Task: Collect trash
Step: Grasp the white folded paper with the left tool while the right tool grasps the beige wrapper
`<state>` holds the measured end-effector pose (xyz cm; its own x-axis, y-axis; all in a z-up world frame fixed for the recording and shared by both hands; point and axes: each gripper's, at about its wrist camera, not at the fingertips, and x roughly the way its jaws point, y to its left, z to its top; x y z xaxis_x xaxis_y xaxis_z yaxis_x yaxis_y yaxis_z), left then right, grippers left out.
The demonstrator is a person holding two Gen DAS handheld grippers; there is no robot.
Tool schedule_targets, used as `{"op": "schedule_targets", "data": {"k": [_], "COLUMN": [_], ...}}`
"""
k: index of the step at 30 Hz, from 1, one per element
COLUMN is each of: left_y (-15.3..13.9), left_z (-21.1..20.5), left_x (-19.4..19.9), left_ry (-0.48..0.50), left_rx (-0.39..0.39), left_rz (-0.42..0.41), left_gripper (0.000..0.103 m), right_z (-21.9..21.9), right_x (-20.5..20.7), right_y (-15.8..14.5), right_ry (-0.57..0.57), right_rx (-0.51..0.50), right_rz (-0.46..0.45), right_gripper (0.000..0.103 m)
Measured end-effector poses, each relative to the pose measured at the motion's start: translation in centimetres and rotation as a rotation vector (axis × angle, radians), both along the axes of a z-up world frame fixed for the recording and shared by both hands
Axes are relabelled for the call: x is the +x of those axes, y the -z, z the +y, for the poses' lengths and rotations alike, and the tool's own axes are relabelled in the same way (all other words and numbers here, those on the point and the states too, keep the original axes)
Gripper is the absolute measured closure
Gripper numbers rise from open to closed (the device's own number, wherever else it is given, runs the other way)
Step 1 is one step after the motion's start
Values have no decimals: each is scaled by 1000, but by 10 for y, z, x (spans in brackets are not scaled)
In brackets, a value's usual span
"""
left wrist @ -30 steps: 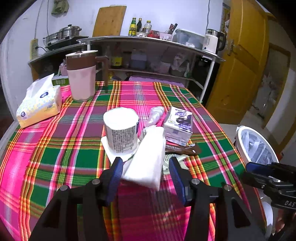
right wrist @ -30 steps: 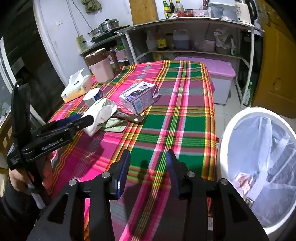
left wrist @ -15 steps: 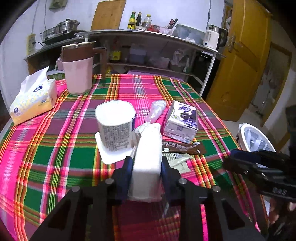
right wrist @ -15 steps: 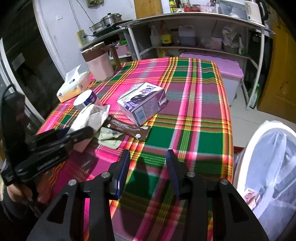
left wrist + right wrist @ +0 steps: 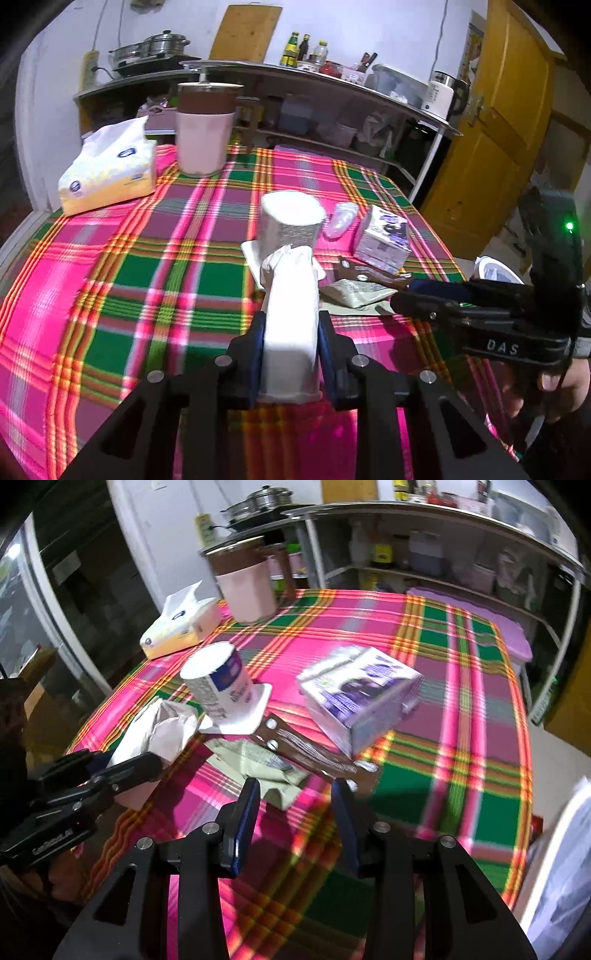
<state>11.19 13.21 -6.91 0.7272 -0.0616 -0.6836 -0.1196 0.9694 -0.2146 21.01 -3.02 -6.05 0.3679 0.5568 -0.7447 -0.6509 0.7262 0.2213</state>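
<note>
Plaid-covered bench (image 5: 122,273): left tool (image 5: 291,328) clamps the crumpled white paper (image 5: 291,295) just in front of the paper cup (image 5: 291,225), right tool (image 5: 295,805) wide and empty near it, so carton (image 5: 362,701), wrappers (image 5: 258,760) and cup remain uncollected.
</note>
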Motion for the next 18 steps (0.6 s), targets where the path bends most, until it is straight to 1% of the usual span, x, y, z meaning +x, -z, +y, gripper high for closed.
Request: {"op": "schedule_targets", "data": {"k": [3,8,11,16,18], "left_y": [1,0,0,-1,-1], "left_z": [9,19,24,28,29], "left_x": [-5,-12,-16,-21,-23], "left_ry": [-20,-43,-50,-58,-61], "left_rx": [-6,-15,-20,-32,-36], "left_rz": [-1,-4,-9,-15,-16], "left_gripper": [76,76,76,76,76], "right_z": [11,24,28,40,42], "right_x": [3,7,0,-20,-22], "right_y": [-1,5,5,4,3], "right_ry": [-35,-76,-107,-187,-178], "right_rx": [6,-7,-8,-24,-31], "right_rz": [-9,14,42,42,25], "right_gripper": [62,62,62,62,62]}}
